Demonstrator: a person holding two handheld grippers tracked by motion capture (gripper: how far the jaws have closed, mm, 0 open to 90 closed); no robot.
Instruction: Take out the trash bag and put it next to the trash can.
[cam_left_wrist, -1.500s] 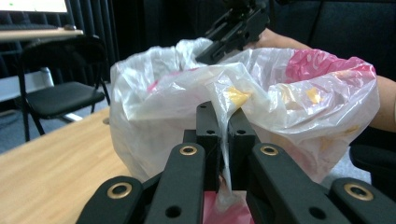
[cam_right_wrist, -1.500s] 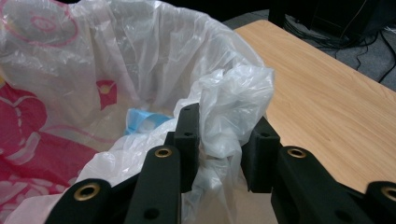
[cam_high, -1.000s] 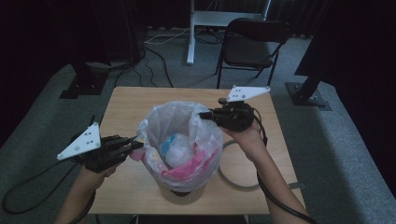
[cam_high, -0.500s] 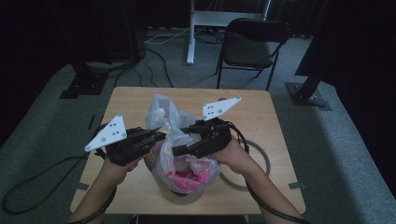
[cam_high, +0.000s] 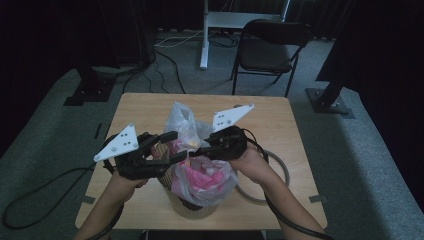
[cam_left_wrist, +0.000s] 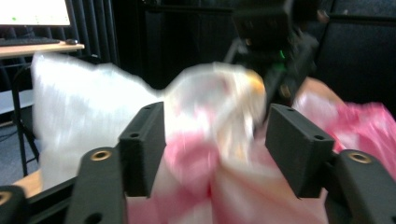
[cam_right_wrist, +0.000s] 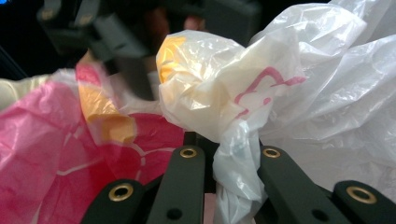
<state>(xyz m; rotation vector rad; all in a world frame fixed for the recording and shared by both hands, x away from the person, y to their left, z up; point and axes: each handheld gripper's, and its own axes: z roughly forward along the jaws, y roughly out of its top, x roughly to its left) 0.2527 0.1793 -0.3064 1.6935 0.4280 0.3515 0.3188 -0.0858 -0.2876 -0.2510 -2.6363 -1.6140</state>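
Observation:
A clear plastic bag (cam_high: 205, 175) with pink and yellow stuff inside lines a tan bin (cam_high: 195, 207) at the table's near middle. Its top is gathered into a bunch. My right gripper (cam_high: 196, 150) comes in from the right and is shut on the bag's twisted neck (cam_right_wrist: 233, 172); the right gripper view has the plastic pinched between its jaws (cam_right_wrist: 231, 158). My left gripper (cam_high: 176, 146) sits just left of the bunch, open. In the left gripper view its jaws (cam_left_wrist: 215, 140) stand wide apart on either side of the blurred bag (cam_left_wrist: 205, 102).
The wooden table (cam_high: 280, 125) has bare room at the far side and right. A grey cable loop (cam_high: 280, 175) lies right of the bin. A black folding chair (cam_high: 270, 45) and a white desk leg (cam_high: 205, 35) stand beyond the table.
Both grippers moved inward from the bin's sides to its middle. The bag's open rim was drawn up into a bunch, and the right gripper has closed on it.

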